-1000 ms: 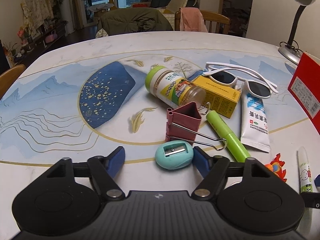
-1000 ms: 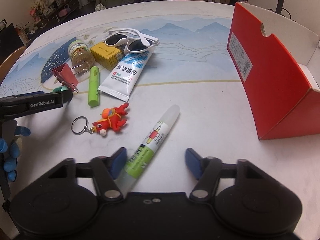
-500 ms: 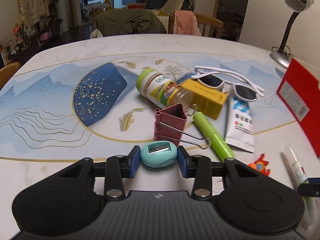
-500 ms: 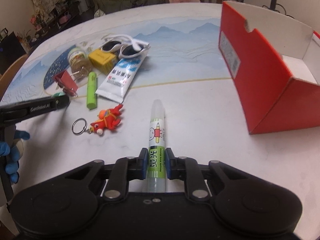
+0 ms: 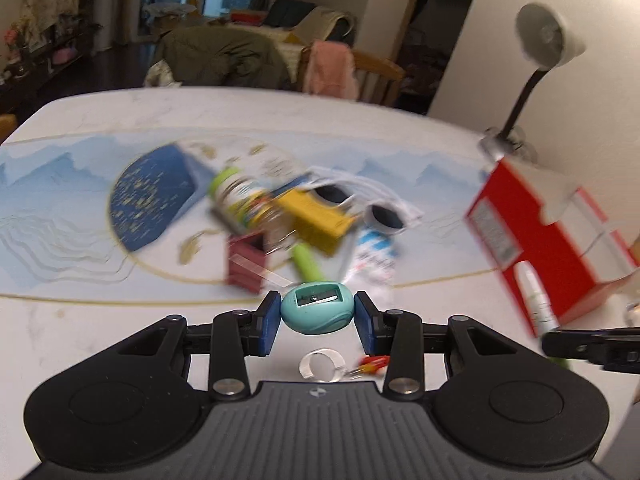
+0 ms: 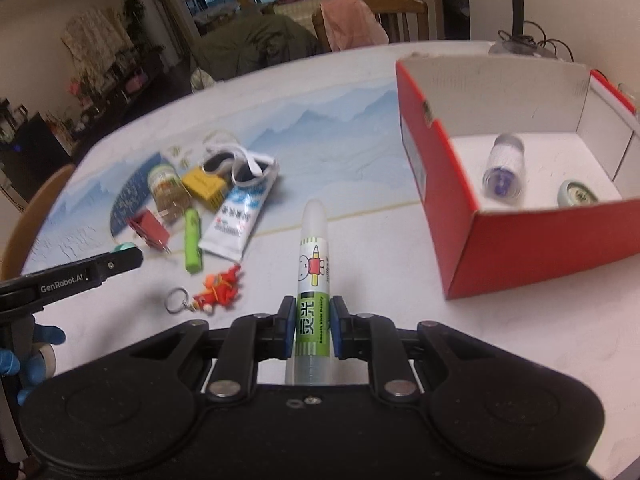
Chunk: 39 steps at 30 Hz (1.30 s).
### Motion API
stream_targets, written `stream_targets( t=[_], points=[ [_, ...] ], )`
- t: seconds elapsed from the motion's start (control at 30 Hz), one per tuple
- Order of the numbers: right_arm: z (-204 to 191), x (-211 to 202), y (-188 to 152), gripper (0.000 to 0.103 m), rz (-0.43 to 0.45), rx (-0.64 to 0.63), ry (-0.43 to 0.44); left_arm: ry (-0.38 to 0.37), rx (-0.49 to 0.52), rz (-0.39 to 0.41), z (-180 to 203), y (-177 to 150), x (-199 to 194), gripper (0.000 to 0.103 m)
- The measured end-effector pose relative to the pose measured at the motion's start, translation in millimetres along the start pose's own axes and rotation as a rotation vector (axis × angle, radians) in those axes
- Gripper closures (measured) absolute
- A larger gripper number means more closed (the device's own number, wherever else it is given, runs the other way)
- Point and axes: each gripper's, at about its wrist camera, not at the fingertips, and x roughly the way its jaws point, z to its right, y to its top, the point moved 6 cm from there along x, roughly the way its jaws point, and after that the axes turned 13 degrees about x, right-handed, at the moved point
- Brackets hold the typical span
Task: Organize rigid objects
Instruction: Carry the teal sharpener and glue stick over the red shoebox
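Note:
My left gripper (image 5: 317, 314) is shut on a teal egg-shaped pencil sharpener (image 5: 317, 312), lifted off the table. My right gripper (image 6: 311, 326) is shut on a white and green glue tube (image 6: 314, 264) that sticks out forward above the table; the tube (image 5: 534, 300) also shows in the left wrist view. An open red box (image 6: 516, 256) stands at the right with a small bottle (image 6: 505, 166) and a round tin (image 6: 578, 194) inside. The left gripper (image 6: 120, 262) appears at the left edge of the right wrist view.
On the table lie a jar (image 6: 166, 186), a yellow box (image 6: 202, 186), white sunglasses (image 6: 236, 162), a white tube (image 6: 236, 220), a green marker (image 6: 193, 240), a red binder clip (image 6: 149, 230) and a red keychain figure (image 6: 218, 290). A desk lamp (image 5: 544, 44) stands behind the box.
Both grippers closed, the left on the sharpener and the right on the glue tube, then rose off the table. The red box's inside has come into view.

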Motion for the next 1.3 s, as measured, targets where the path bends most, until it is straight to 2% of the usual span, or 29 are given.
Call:
stream_targets(
  t=[0.33,0.67,0.93,1.3],
  points=[
    [14,-37,39,0.086,0.057,0.02,0.064,-0.095,0.048,0.078,61,50,-23,0.064],
    [61,-55,83,0.086,0.115,0.039,0.054,-0.179,0.164,0.108,145,93,-14,0.064],
    [117,-62,117,0.086,0.15,0.069,0.029,-0.217,0.254,0.096,208,114,10,0.064],
    [180,-56,161,0.086,0.174,0.104,0.002,-0.25,0.355,0.023,276,127,56,0.064]
  ],
)
